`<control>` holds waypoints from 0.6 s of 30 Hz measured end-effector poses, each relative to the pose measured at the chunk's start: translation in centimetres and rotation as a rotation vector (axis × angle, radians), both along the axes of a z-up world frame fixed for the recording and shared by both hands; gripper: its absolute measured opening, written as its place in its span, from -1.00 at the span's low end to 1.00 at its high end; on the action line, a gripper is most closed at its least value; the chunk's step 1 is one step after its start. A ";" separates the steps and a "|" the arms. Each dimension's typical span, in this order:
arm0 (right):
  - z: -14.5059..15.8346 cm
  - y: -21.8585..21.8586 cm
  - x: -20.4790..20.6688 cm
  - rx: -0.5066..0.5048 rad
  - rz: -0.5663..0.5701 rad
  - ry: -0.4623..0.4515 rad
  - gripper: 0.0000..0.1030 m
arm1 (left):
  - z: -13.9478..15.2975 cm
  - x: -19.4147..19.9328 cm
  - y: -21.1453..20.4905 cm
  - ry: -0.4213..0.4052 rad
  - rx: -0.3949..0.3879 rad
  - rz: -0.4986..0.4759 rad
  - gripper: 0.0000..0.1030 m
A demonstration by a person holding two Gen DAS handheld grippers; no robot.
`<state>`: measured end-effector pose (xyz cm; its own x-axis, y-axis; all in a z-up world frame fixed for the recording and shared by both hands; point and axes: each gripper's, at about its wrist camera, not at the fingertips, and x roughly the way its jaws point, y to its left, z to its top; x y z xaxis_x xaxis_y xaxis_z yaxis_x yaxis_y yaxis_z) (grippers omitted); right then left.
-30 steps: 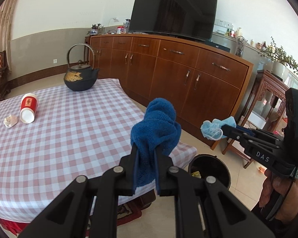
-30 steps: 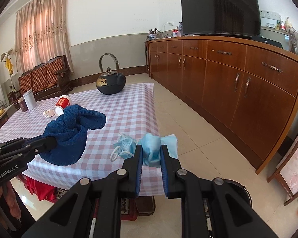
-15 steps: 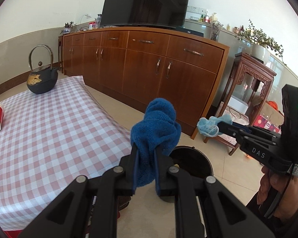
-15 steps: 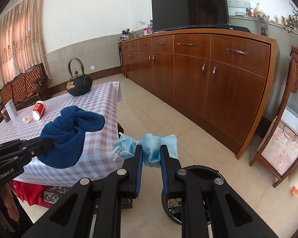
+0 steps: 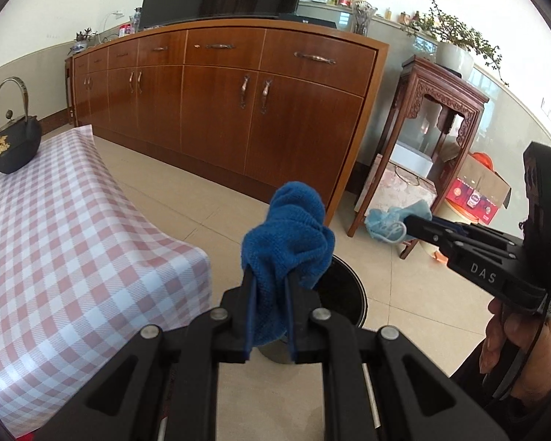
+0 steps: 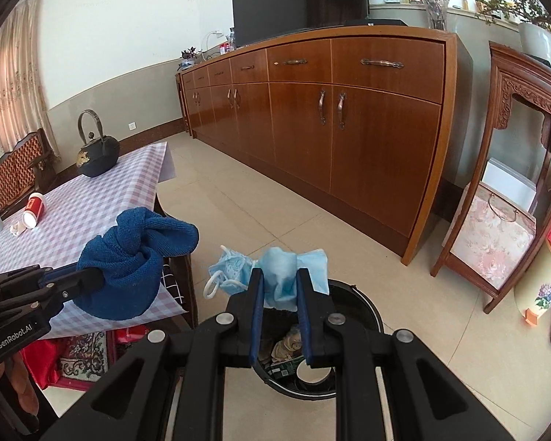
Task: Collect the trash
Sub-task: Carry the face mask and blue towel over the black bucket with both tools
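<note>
- two tools are out over the floor past the corner of the worktop [image 5: 73,228], each held in a hand.
- the left tool [image 5: 268,283] is clamped tight on a bunched dark blue cloth [image 5: 288,235], which sticks up beyond its tips.
- the right tool [image 6: 280,279] is pinched closed on a crumpled light blue face mask [image 6: 275,268]; its white ear loop hangs out to the left.
- a round black bin [image 6: 363,305] stands on the tiled floor right below the mask, with scraps and a roll of tape inside.
- the cloth hangs near the bin's rim, toward the worktop.
- back on the checked worktop sit a black kettle [image 6: 97,154] and a tipped red cup [image 6: 35,207], with a crumpled scrap [image 6: 16,228] just beside the cup.
</note>
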<state>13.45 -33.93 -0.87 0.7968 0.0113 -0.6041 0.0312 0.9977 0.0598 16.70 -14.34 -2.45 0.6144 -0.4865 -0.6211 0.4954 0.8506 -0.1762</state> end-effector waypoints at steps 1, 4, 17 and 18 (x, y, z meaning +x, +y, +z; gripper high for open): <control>-0.3 -0.5 -0.1 -0.002 -0.010 0.006 -0.64 | -0.3 0.1 -0.5 0.007 0.003 -0.010 -0.71; -1.2 -1.8 -0.2 -0.004 -0.035 0.027 -0.64 | -1.3 0.5 -1.9 0.028 0.016 -0.035 -0.71; -5.6 -5.3 1.0 0.005 -0.070 0.129 -0.64 | -5.4 2.3 -6.1 0.116 0.080 -0.109 -0.71; -6.0 -5.5 1.3 0.004 -0.069 0.140 -0.64 | -5.7 2.6 -6.3 0.125 0.085 -0.112 -0.71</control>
